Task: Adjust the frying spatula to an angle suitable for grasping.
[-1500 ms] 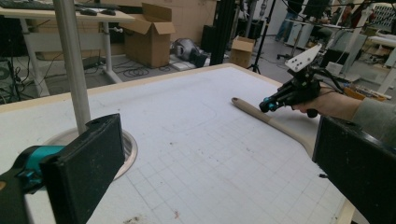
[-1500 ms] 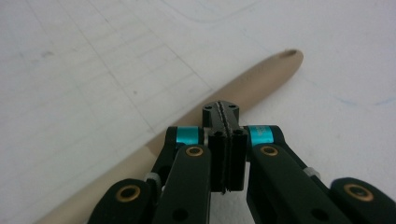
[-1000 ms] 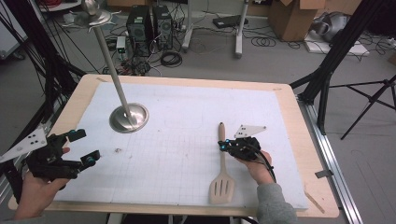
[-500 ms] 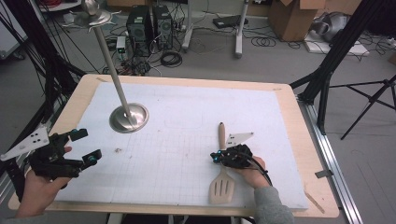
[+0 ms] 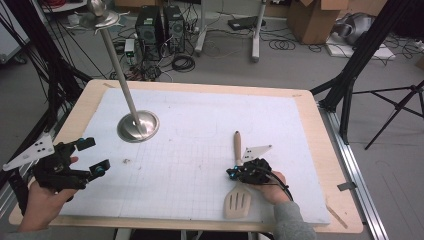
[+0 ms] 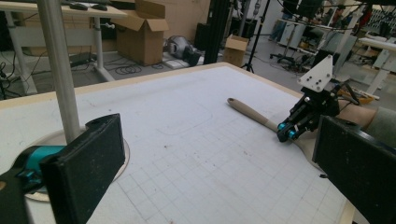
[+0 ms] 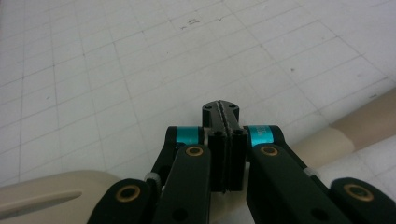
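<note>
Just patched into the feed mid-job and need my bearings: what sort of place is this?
Probably a lab or workshop set up for recording. Tripod legs stand beside the table, cables and computer towers sit on the floor, and cardboard boxes are stacked behind.

No text, label, brand, number or sign can be read in any of the pictures. The white mat on the table carries only a printed grid of thin lines and a few faint outlines, with no legible figures, and the cardboard boxes in the background show no readable print.
</note>
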{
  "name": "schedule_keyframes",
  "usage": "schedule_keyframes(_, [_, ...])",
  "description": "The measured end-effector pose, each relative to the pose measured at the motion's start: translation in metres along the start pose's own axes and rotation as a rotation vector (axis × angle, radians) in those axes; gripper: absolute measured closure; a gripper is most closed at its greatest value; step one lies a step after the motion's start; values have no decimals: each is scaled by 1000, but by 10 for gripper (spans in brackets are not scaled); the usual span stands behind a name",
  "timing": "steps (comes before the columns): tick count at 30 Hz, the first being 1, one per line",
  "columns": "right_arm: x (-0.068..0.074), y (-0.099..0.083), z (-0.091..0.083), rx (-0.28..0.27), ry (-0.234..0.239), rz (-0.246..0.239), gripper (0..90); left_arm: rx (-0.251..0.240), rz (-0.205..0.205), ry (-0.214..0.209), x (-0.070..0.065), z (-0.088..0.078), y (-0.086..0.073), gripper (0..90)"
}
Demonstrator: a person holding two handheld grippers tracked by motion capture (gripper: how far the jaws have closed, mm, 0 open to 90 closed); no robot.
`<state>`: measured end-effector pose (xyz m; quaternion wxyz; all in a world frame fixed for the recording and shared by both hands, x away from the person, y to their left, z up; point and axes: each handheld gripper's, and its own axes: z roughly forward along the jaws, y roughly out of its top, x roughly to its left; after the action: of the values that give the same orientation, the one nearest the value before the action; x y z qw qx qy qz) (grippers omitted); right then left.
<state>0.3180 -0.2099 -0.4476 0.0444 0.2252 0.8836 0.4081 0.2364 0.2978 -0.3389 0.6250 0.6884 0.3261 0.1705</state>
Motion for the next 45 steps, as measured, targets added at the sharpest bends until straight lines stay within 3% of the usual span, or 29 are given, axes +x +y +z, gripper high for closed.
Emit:
schedule_keyframes(11, [0, -8, -7, -1, 14, 26, 900, -9, 12, 12, 0, -1, 0, 27])
schedule_keyframes(30, [-2, -16, -20, 15, 10, -3, 900, -7, -2, 16, 4, -2, -3, 27])
schedule_keyframes(45, [-5, -26, -37, 16, -4, 6, 900, -4, -3, 7, 3, 1, -3, 27])
